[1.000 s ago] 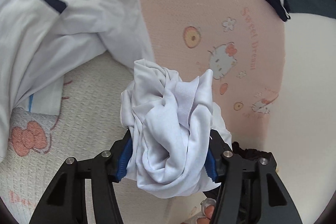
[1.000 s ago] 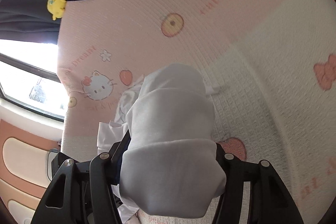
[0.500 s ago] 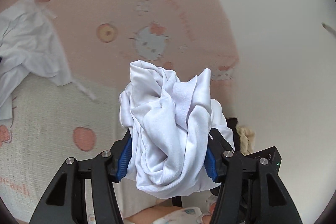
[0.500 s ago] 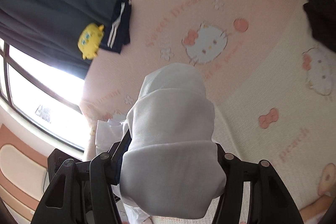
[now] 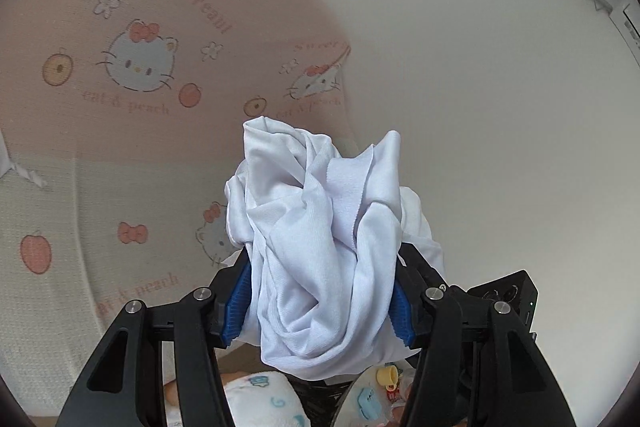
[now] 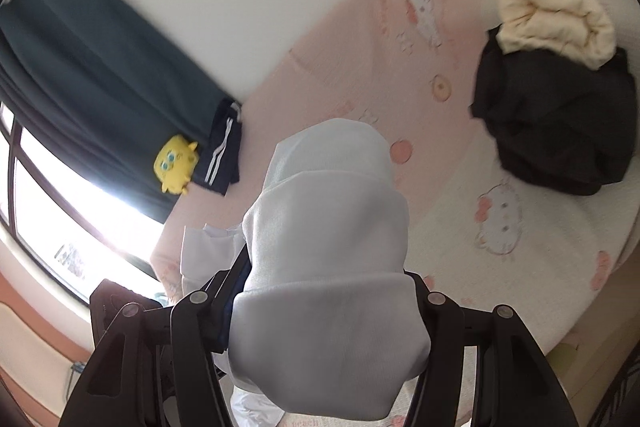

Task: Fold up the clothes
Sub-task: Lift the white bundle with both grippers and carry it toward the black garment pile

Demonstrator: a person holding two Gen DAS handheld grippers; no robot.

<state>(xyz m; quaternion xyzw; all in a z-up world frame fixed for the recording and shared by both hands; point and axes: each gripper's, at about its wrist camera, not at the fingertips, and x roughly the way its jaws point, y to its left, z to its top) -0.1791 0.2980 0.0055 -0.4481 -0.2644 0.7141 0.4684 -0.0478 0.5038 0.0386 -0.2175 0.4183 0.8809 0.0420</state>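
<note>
Each hand-held gripper, left (image 5: pixel 320 291) and right (image 6: pixel 324 311), was clamped half-open on bunched white cloth (image 5: pixel 324 227) above the bed (image 5: pixel 60 187).

A bedroom in a home. A bed (image 6: pixel 460 227) fills the middle of both views, spread with a pink and cream cartoon-cat cover (image 5: pixel 132 59) printed with peaches and bows. At left in the right wrist view a dark curtain (image 6: pixel 92 67) hangs beside a bright window (image 6: pixel 60 211), with a yellow plush toy (image 6: pixel 176 163) against it. Upper right on the bed lies a heap of dark and cream clothes (image 6: pixel 556 115). Plain white wall (image 5: pixel 480 67) behind
</note>
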